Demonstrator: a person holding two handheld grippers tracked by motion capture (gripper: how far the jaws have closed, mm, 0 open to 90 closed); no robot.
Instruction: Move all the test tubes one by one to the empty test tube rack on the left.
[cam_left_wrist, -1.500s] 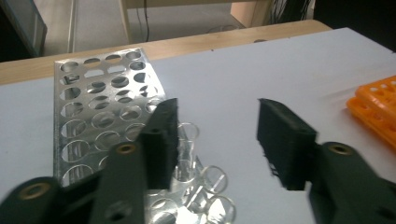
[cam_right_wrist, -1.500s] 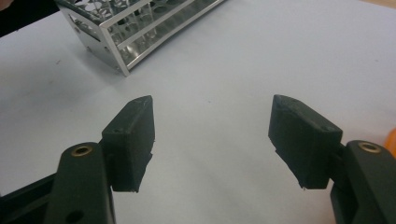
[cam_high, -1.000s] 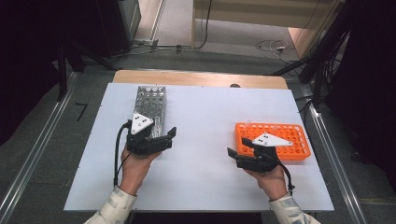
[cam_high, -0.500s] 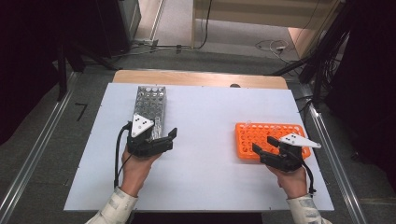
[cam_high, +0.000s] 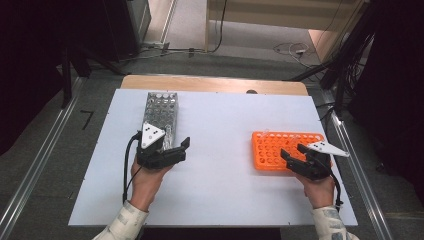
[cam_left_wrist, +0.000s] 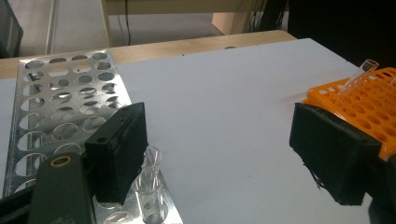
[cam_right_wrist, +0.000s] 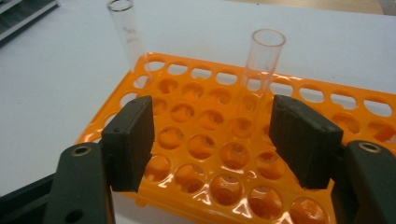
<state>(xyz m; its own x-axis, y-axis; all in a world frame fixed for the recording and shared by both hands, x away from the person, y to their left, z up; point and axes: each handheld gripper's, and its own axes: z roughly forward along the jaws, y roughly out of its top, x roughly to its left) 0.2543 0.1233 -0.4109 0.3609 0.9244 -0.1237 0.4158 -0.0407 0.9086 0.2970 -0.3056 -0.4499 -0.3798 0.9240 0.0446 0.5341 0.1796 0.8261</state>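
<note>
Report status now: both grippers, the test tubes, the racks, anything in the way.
Left gripper open beside metal rack. Right gripper open over orange rack, nothing held. Two glass tubes upright there. Nothing in the way.

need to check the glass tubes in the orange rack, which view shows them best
The right gripper view: two clear test tubes stand upright in the orange rack, just beyond the open jaws. The left gripper view catches one tilted tube top at the rack's far edge. In the high view the tubes are too small to tell.

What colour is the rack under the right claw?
Orange rack, clearest in the right gripper view.
</note>
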